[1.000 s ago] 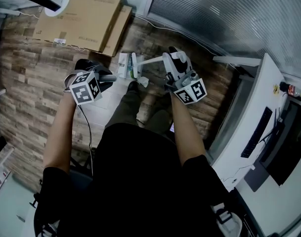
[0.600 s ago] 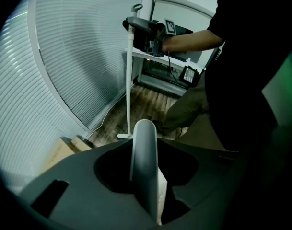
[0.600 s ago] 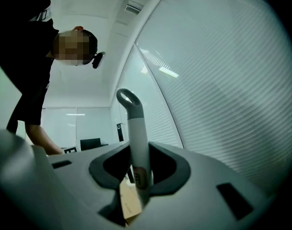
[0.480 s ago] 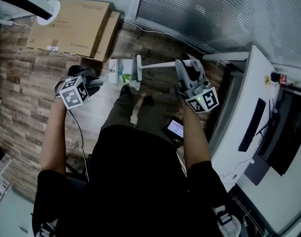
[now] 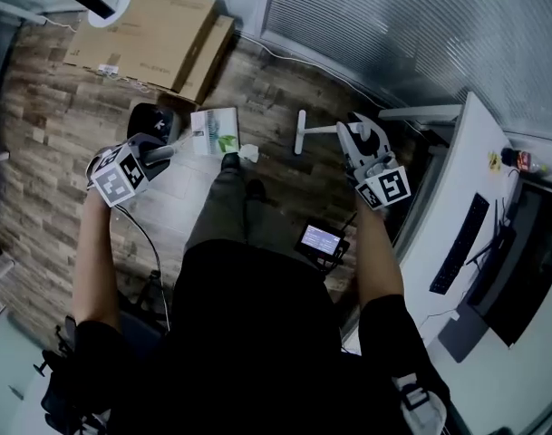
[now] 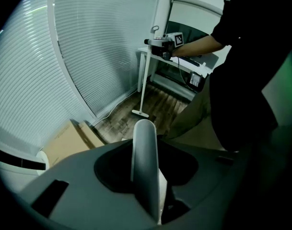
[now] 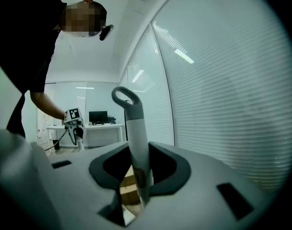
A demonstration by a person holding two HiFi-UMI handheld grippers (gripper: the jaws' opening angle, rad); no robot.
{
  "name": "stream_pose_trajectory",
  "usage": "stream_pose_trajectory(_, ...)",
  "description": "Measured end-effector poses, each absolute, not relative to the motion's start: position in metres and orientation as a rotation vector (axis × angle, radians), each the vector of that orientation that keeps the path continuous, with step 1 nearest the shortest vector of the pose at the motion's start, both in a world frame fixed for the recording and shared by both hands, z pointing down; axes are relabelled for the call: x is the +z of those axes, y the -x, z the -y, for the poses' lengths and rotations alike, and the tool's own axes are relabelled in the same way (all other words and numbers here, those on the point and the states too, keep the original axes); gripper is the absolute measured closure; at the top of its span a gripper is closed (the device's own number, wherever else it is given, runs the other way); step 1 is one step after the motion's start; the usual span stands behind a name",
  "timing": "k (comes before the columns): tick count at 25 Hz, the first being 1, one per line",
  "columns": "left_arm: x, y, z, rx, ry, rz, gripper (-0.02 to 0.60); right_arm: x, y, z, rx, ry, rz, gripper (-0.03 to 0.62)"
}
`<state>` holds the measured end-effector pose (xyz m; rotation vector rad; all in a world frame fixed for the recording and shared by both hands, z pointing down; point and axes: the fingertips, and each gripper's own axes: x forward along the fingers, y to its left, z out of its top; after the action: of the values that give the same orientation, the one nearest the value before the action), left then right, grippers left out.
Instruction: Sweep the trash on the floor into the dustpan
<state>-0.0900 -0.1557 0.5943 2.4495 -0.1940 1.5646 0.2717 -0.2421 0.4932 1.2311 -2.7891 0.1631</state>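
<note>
The floor [image 5: 58,143] looks like rough-grained, matt wood plank. Far left, the boxes [image 5: 158,34] are plain brown cardboard. The broom handle [image 7: 136,143] and dustpan handle [image 6: 145,166] look like smooth, pale, faintly glossy plastic.

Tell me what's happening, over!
Left tongs shut on dustpan. Right tongs shut on broom. White scrap on floor near dustpan, shoe beside it.

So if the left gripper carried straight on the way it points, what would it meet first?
Most likely the wooden floor, close to the broom head. The left gripper points steeply down, jaws shut on the dustpan handle; depth is hard to judge.
</note>
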Motion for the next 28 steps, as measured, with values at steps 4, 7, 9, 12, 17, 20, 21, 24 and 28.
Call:
stream_pose_trajectory(4,0.593,0.104,0.122,1.560,-2.404,0.269,0.472,0.530,-0.277,0.228,0.193,-1.163,2.745,0.493)
stream_pose_trajectory(7,0.596,0.115,0.097,1.543,-2.360,0.316,0.472,0.549,-0.274,0.217,0.233,-1.148,2.748,0.493)
stream_pose_trajectory(9,0.599,0.124,0.084,1.531,-2.336,0.345,0.472,0.551,-0.266,0.214,0.253,-1.159,2.775,0.493)
stream_pose_trajectory(12,0.610,0.135,0.065,1.510,-2.290,0.385,0.472,0.553,-0.247,0.212,0.293,-1.169,2.822,0.490)
stream_pose_trajectory(17,0.635,0.146,0.034,1.476,-2.231,0.420,0.472,0.558,-0.200,0.207,0.329,-1.157,2.867,0.485)
stream_pose_trajectory(20,0.638,0.148,0.025,1.436,-2.229,0.442,0.472,0.559,-0.165,0.200,0.351,-1.135,2.890,0.480)
stream_pose_trajectory(21,0.637,0.148,0.023,1.431,-2.232,0.442,0.472,0.558,-0.154,0.196,0.359,-1.128,2.900,0.479)
stream_pose_trajectory(24,0.636,0.147,0.017,1.405,-2.248,0.435,0.472,0.556,-0.120,0.185,0.388,-1.113,2.937,0.477)
stream_pose_trajectory(28,0.636,0.150,0.017,1.353,-2.263,0.444,0.472,0.548,-0.080,0.175,0.438,-1.115,3.006,0.477)
